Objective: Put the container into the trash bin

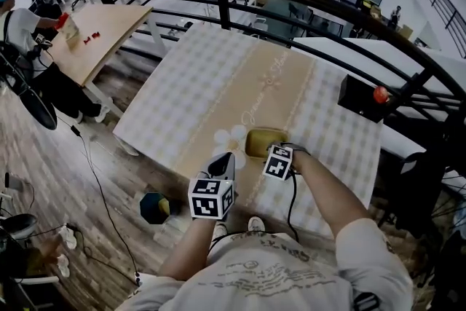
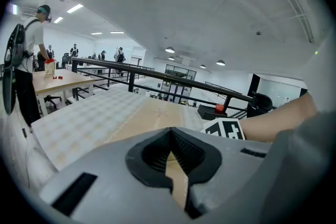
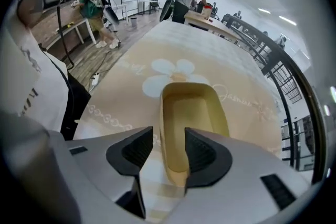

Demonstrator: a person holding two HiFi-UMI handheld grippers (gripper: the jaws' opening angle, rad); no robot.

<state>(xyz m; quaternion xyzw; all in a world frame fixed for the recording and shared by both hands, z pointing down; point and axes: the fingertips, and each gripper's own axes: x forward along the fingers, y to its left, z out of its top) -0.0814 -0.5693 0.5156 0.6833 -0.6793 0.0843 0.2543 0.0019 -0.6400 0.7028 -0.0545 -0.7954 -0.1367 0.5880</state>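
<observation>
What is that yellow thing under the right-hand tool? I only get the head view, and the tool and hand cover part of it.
Observer: The right gripper view shows it whole: an open-topped yellow container, and it is empty.
Operator: Has the tool grabbed it?
Observer: No. The right gripper has its jaws apart, one on either side of the container's long wall, and neither is pressing on it.
Operator: And the other tool?
Observer: In the left gripper view, the left gripper has its jaws together with nothing between them.
</observation>
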